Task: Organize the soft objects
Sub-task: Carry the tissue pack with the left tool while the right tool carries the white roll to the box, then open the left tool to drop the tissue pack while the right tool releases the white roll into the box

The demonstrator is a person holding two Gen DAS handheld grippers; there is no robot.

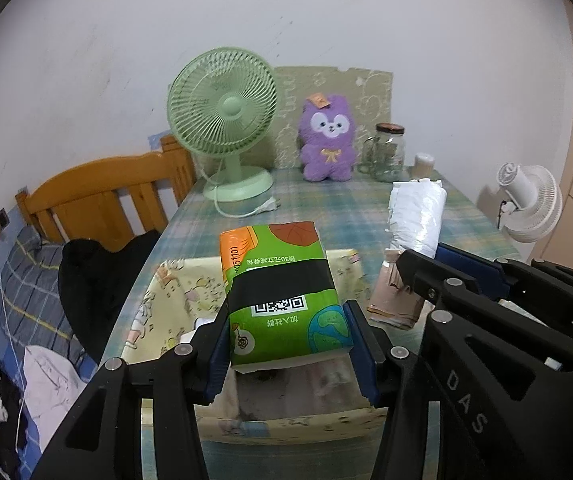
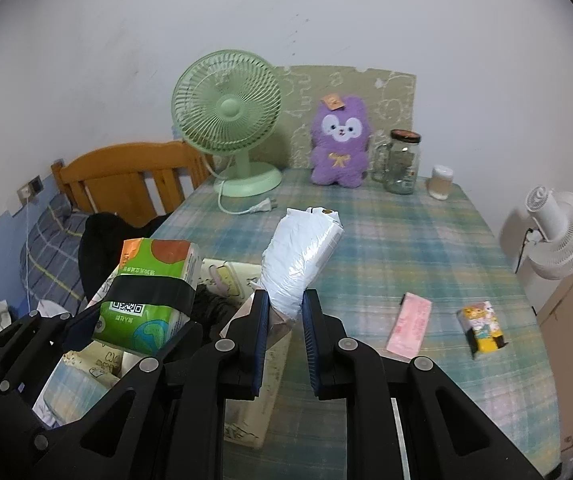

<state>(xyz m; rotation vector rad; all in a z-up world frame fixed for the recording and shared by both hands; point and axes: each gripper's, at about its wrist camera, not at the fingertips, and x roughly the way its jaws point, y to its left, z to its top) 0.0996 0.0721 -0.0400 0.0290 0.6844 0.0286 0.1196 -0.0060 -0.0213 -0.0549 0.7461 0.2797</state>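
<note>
The fabric bin [image 1: 174, 280] sits at the table's [image 2: 386, 240] near left edge, the tissue pack [image 1: 282, 292] held over it, the wrapped roll [image 2: 302, 248] just to its right. Behind stand fan [image 2: 226, 120], plush toy [image 2: 340, 144], then jar [image 2: 402, 164], left to right; two small packets [image 2: 408, 326] lie right

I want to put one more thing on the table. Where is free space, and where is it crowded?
Free: the checked cloth between the fan plug, the jar and the pink packet. Crowded: the near left, around the fabric bin and both grippers.

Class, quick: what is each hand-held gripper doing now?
Left hand-held gripper: shut on green plastic-wrapped tissue pack.
Right hand-held gripper: shut on white plastic-wrapped bundle.
</note>
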